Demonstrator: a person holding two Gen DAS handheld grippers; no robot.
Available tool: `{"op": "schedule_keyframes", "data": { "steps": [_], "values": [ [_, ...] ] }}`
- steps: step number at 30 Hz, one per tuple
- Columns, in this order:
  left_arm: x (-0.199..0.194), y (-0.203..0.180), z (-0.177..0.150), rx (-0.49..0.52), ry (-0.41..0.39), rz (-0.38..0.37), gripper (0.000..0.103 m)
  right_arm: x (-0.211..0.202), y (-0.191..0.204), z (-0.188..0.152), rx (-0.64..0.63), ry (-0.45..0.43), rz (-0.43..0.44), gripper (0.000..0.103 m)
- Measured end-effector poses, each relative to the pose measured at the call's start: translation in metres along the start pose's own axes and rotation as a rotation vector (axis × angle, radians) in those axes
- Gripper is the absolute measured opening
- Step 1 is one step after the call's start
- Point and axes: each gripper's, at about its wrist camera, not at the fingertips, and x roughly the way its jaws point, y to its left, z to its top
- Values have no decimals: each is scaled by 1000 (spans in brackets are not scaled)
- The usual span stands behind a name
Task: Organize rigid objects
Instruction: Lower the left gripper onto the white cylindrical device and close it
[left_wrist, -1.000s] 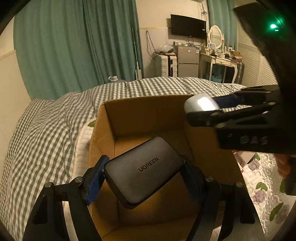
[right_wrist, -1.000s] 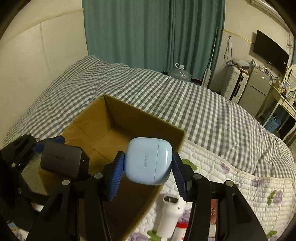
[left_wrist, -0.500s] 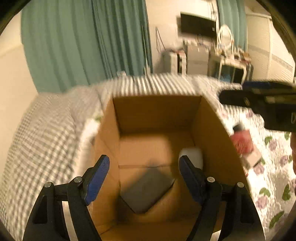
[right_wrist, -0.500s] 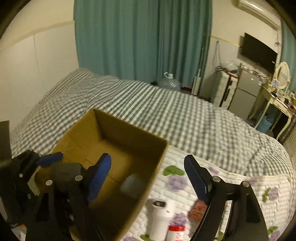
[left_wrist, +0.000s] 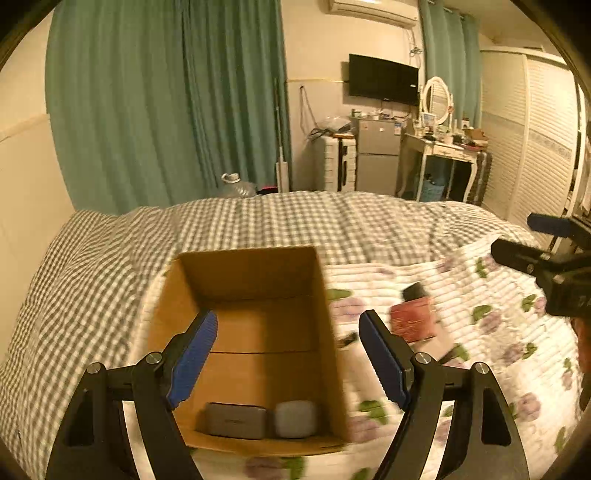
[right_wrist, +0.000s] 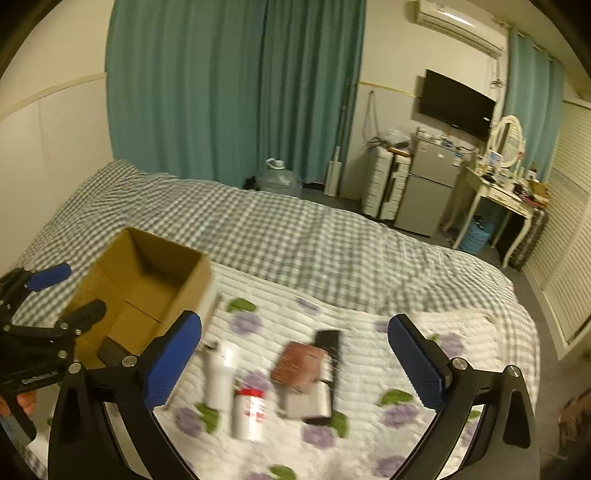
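Gaping empty, both grippers' fingers (left_wrist: 192, 354) (right_wrist: 173, 360) hang above the cardboard box (left_wrist: 255, 280), the right gripper's having just widened.

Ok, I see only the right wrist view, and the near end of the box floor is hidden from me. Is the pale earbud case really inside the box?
Observer: Yes. In the left wrist view the pale case lies on the floor of the cardboard box, close against its near wall.
Operator: And the dark case? I see only one corner of it.
Observer: The dark case lies flat right beside the pale case, on its left, against the same wall.
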Motion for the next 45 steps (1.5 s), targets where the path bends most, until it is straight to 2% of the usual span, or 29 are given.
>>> {"op": "schedule_keyframes", "data": {
  "steps": [3, 8, 12, 16, 22, 27, 32, 36, 40, 43, 45],
  "values": [
    [2, -32, -1, 17, 4, -26, 82, -4, -19, -14, 11, 20, -12, 102],
    [25, -77, -9, 26, 55, -46, 82, 3, -45, -39, 12, 59, -38, 102],
    [48, -110, -25, 67, 104, -46, 82, 20, -66, -59, 52, 94, -40, 102],
    [71, -133, -42, 116, 141, -1, 82, 44, -76, -76, 84, 129, -53, 102],
    [108, -134, -64, 62, 191, 100, 82, 79, -79, -100, 103, 189, -24, 102],
    [131, -138, -75, 113, 207, 177, 82, 92, -84, -113, 136, 231, 12, 102],
    [144, -133, -75, 122, 210, 199, 82, 92, -84, -113, 144, 227, 19, 102],
    [142, -126, -77, 150, 201, 184, 82, 93, -82, -114, 133, 236, 13, 102],
    [142, -122, -81, 166, 195, 214, 81, 93, -75, -112, 98, 240, -1, 102],
    [146, -125, -81, 155, 197, 210, 81, 94, -70, -113, 76, 243, -8, 102],
    [153, -123, -80, 121, 215, 174, 81, 95, -69, -113, 71, 249, -11, 102]
  ]
}}
